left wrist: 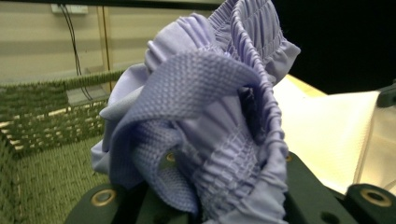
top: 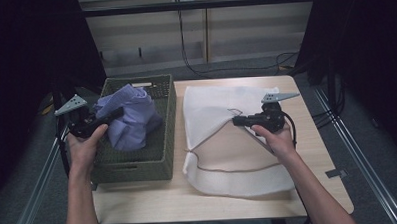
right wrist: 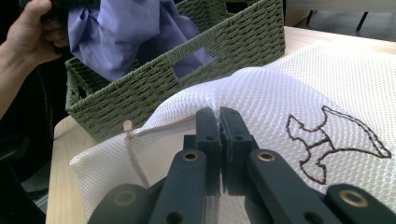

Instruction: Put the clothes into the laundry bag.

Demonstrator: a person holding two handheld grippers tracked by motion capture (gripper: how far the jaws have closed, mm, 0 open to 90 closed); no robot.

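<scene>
A lilac garment (top: 131, 117) with an elastic waistband is bunched above the green woven basket (top: 162, 143) at the table's left. My left gripper (top: 117, 113) is shut on it; in the left gripper view the cloth (left wrist: 210, 130) is gathered between the jaws and hides their tips. A white mesh laundry bag (top: 222, 141) with a brown embroidered mark lies on the table beside the basket. My right gripper (top: 237, 121) is shut on the bag's upper layer and holds it raised; in the right gripper view the jaws (right wrist: 219, 126) pinch the mesh (right wrist: 280, 93) near the zip.
The basket (right wrist: 154, 84) stands close against the bag's left edge. Light wooden tabletop (top: 318, 153) shows to the right of and in front of the bag. Metal rails run along both sides of the table, and cables hang on the wall behind.
</scene>
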